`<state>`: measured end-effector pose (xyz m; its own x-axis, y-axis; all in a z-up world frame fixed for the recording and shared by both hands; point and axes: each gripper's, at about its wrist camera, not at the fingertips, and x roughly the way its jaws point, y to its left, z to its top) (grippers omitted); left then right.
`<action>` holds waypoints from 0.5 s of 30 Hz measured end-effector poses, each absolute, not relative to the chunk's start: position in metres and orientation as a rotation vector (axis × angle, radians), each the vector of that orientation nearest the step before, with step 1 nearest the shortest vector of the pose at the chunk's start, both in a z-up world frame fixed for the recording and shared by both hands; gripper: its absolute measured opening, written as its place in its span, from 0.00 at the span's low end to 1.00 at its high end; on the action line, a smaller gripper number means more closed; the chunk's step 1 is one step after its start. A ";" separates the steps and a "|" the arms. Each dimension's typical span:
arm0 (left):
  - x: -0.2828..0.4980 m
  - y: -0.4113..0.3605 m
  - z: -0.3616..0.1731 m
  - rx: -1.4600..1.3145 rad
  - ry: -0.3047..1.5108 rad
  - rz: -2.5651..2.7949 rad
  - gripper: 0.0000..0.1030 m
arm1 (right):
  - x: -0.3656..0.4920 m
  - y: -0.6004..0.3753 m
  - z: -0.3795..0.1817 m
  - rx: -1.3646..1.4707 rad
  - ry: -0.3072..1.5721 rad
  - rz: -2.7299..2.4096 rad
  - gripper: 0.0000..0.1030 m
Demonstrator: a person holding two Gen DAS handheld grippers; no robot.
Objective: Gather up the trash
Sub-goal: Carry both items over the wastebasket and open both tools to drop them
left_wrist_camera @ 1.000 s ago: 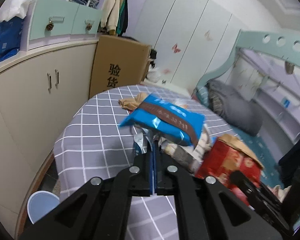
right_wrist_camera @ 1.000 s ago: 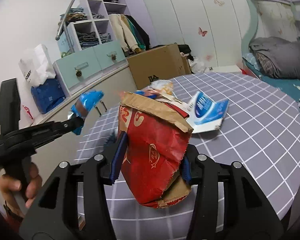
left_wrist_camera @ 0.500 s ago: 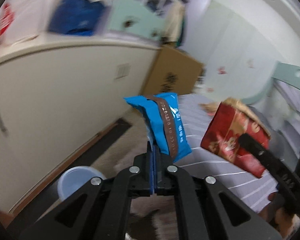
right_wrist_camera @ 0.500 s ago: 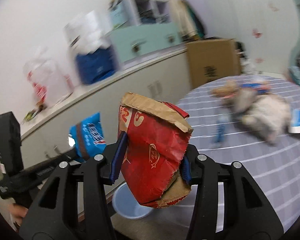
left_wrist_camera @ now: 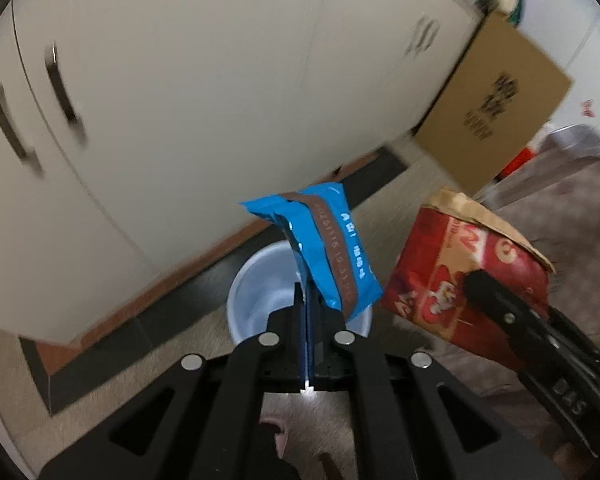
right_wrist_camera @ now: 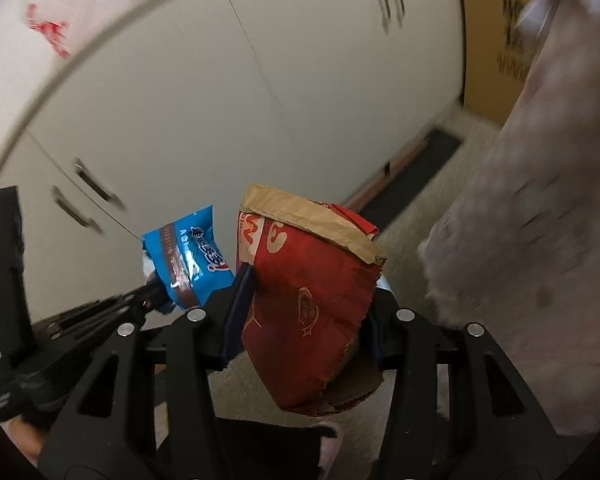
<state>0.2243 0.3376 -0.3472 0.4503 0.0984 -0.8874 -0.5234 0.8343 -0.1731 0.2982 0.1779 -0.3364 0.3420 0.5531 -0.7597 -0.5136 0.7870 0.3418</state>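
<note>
Blue wrapper (left_wrist_camera: 324, 248) pinched in left claw (left_wrist_camera: 306, 312), above bin (left_wrist_camera: 260, 300).

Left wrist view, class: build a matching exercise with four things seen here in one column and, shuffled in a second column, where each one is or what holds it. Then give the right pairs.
Things:
1. blue wrapper
2. red paper bag
3. pale blue bin
4. cardboard box

Places:
A. on the floor, below the wrapper
B. pinched in the left gripper
C. standing beside the cabinet
D. clamped in the right gripper

Pairs: 1-B, 2-D, 3-A, 4-C
</note>
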 end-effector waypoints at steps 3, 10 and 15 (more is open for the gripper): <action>0.236 0.346 -0.369 -0.475 1.089 0.418 0.00 | 0.314 0.192 -0.369 0.089 1.070 0.679 0.55; 0.248 0.353 -0.408 -0.478 1.156 0.448 0.01 | 0.338 0.200 -0.409 0.128 1.150 0.655 0.64; 0.249 0.352 -0.429 -0.477 1.187 0.428 0.01 | 0.323 0.198 -0.414 0.053 1.120 0.606 0.67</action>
<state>0.2490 0.3521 -0.4285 0.3177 0.0673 -0.9458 -0.5522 0.8240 -0.1269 0.3233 0.1979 -0.4137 0.2935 0.4806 -0.8263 -0.4290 0.8387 0.3354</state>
